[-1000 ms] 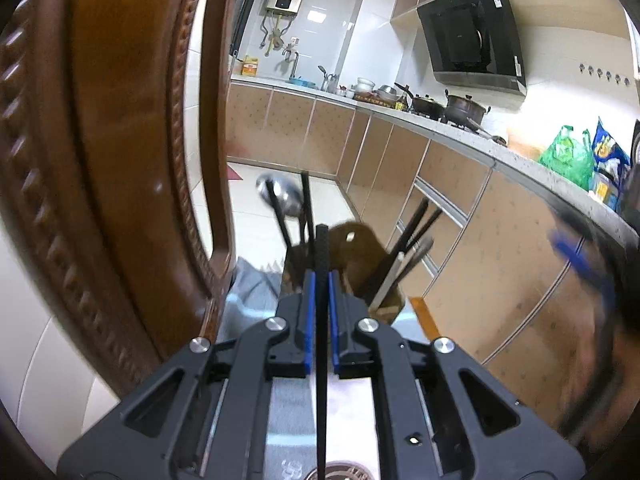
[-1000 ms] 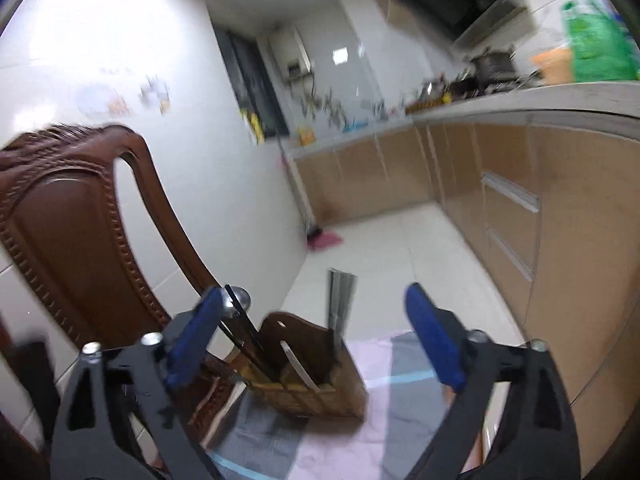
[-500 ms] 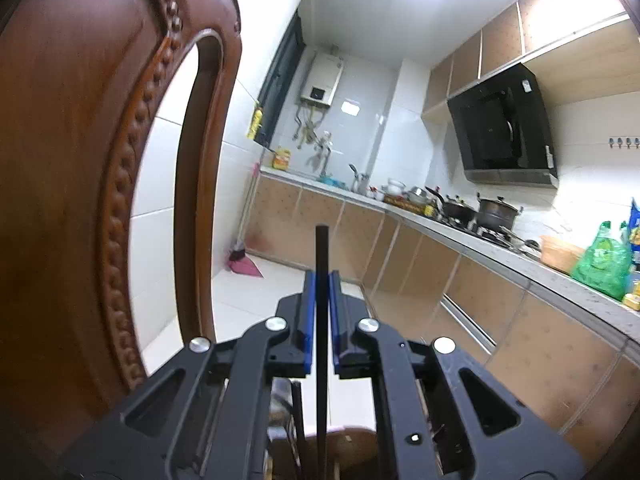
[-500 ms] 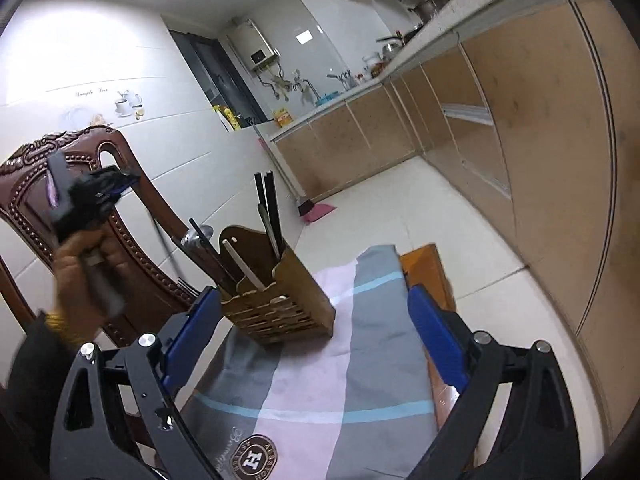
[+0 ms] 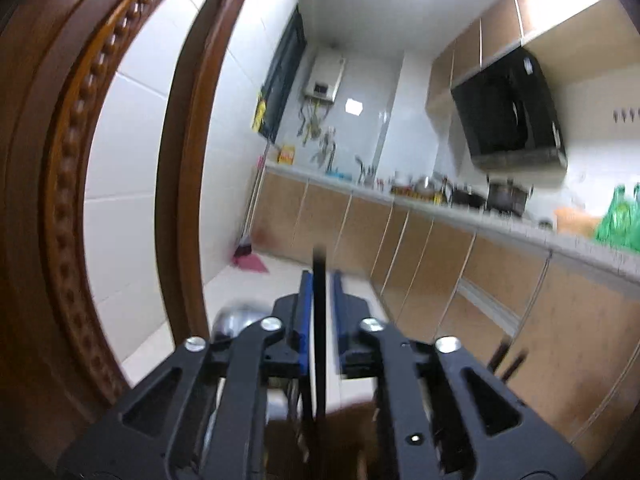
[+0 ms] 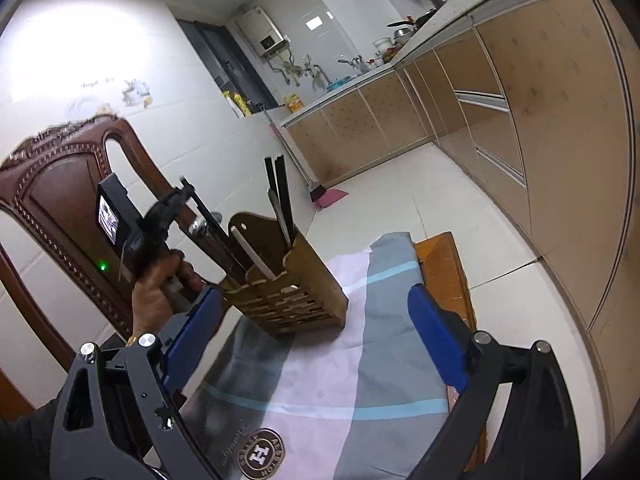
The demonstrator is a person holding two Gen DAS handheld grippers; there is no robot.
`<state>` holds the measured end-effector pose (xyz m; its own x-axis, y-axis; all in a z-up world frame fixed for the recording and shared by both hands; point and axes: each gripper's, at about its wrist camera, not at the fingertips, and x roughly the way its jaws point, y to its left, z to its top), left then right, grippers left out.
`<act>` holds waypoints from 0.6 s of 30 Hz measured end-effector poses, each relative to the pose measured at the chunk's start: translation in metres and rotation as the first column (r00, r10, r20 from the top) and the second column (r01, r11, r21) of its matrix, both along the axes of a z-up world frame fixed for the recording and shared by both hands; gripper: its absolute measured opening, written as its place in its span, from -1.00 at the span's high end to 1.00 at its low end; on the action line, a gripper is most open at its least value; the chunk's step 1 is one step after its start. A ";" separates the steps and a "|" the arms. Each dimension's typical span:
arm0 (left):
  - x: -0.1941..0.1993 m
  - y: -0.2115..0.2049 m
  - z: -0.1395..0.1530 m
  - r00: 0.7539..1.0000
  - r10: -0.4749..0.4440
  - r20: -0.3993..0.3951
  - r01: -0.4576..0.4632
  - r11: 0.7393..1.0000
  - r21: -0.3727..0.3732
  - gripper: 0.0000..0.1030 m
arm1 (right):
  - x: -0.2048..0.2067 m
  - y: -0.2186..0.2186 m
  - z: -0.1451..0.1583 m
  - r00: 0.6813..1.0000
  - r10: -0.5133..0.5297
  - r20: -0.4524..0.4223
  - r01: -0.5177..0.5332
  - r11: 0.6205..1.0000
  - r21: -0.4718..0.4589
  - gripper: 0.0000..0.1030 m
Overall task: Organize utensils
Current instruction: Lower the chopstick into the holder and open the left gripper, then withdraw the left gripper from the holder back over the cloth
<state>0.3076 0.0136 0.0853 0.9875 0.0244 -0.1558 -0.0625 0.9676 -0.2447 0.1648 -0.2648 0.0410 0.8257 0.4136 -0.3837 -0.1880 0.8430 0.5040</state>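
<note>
left gripper [image 5: 320, 312]: jaws just opening, thin black chopstick [image 5: 319, 320] loose between, frame centre | over brown slatted wooden holder [image 6: 288, 292] | right gripper [image 6: 316, 336]: wide, empty | chopstick light, stiff, slippery; pinch mid-shaft

Colours and patterns recorded in the kitchen scene, both wrist views.

The utensil holder [image 6: 286, 280] was brown wood with a slatted front; a black utensil [image 5: 319, 320] stood between the blue pads [image 5: 306, 316] of the black left gripper [image 5: 320, 320]. The right gripper [image 6: 316, 332] likewise showed a black frame and blue pads. The cloth [image 6: 340, 380] carried grey and pale pink blocks crossed by light blue stripes, with a round brown emblem. The chair [image 6: 60, 184] was dark reddish-brown with beaded carving. Cabinets [image 6: 540, 100] were tan; the floor [image 6: 400, 184] was white tile.
</note>
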 end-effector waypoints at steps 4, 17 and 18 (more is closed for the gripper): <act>-0.041 -0.003 -0.009 0.997 -0.040 -0.073 0.043 0.998 0.045 -0.79 | -0.003 0.012 0.002 1.000 0.004 -0.002 -0.004 0.997 -0.081 -0.79; -0.210 -0.018 -0.031 0.930 -0.042 -0.365 0.099 0.985 0.140 -0.93 | -0.036 0.066 0.005 0.998 -0.023 -0.058 -0.001 0.924 -0.383 -0.94; -0.214 -0.021 -0.037 0.920 -0.014 -0.392 0.086 0.982 0.166 -0.93 | -0.042 0.071 0.004 0.997 -0.025 -0.073 -0.006 0.919 -0.395 -0.94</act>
<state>0.0940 -0.0071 0.0481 0.8507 0.0393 -0.5242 -0.0683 0.9970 -0.0360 0.1231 -0.1940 0.0447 0.7913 0.2078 -0.5751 -0.1532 0.9779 0.1425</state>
